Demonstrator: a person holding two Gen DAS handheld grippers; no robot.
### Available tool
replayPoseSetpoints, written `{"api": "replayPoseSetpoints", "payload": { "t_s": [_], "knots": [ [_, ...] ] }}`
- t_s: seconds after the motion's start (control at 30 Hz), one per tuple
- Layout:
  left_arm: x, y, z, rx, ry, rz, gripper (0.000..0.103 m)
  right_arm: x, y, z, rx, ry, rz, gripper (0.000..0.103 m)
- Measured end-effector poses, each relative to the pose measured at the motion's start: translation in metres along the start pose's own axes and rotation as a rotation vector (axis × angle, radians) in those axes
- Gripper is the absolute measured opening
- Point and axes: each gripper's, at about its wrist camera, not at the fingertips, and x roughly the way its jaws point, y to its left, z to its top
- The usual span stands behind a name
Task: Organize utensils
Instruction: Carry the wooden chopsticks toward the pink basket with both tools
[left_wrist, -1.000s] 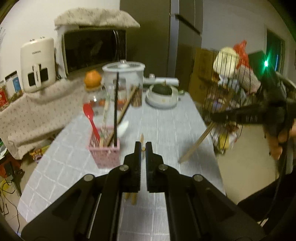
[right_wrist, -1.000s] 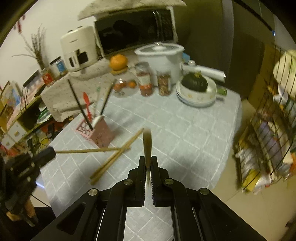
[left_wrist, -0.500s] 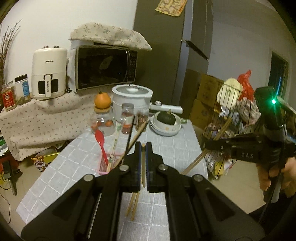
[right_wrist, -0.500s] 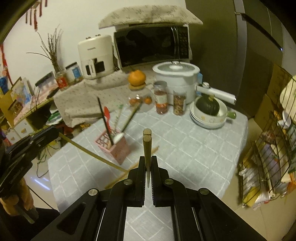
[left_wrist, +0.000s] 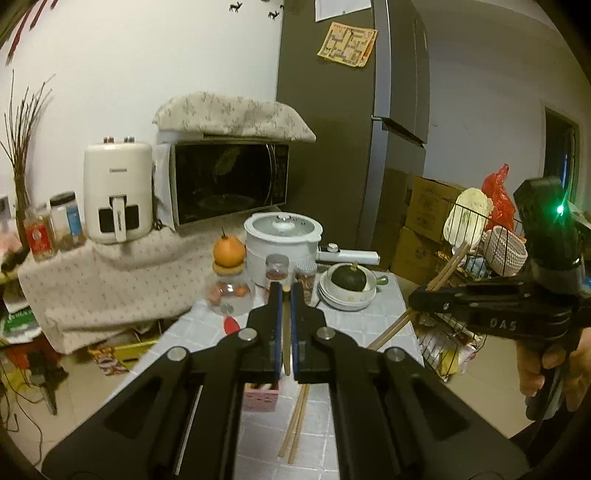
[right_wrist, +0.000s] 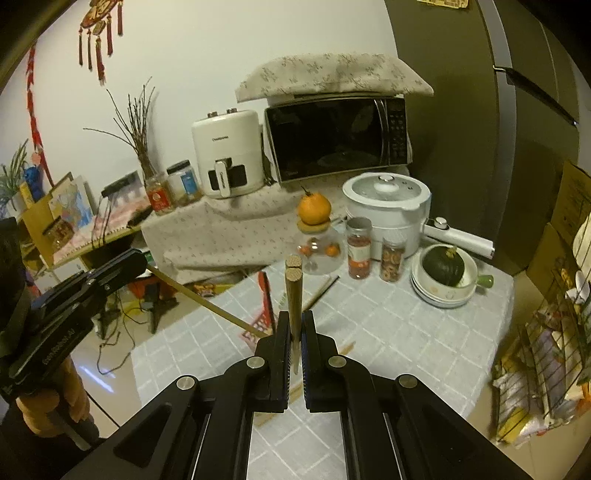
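Note:
My left gripper (left_wrist: 283, 291) is shut on a wooden chopstick (left_wrist: 286, 332) and is raised above the table. It also shows in the right wrist view (right_wrist: 133, 260), with the chopstick (right_wrist: 207, 301) jutting out. My right gripper (right_wrist: 294, 317) is shut on a pair of wooden chopsticks (right_wrist: 294, 295) that point forward. It shows in the left wrist view (left_wrist: 415, 299) with the pair (left_wrist: 424, 291). The pink utensil holder (left_wrist: 260, 398) is mostly hidden behind my left fingers. Two loose chopsticks (left_wrist: 295, 424) lie on the table.
The grey checked table (right_wrist: 388, 332) carries a white pot (right_wrist: 388, 206), spice jars (right_wrist: 359, 247), a glass jar with an orange (right_wrist: 314, 210) on top and a bowl stack with a squash (right_wrist: 443, 266). A wire rack (right_wrist: 546, 332) stands right of the table. A microwave (left_wrist: 229, 181) is behind.
Both grippers have risen and tilted up, each still shut on its chopsticks. The utensil holder has slid down behind my left fingers in the left wrist view.

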Motion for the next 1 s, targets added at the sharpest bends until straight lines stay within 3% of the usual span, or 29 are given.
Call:
{"api": "replayPoseSetpoints", "payload": {
  "t_s": [0.3, 0.83, 1.0],
  "knots": [
    [0.010, 0.006, 0.018, 0.080, 0.051, 0.069, 0.005, 0.011, 0.000, 0.005, 0.020, 0.008, 0.008, 0.005],
    [0.107, 0.019, 0.007, 0.095, 0.312, 0.090, 0.005, 0.030, 0.006, 0.015, 0.027, 0.021, 0.029, 0.005],
    [0.124, 0.026, 0.002, 0.050, 0.391, 0.080, 0.005, 0.036, 0.010, 0.018, 0.027, 0.032, 0.042, 0.005]
  ]
}}
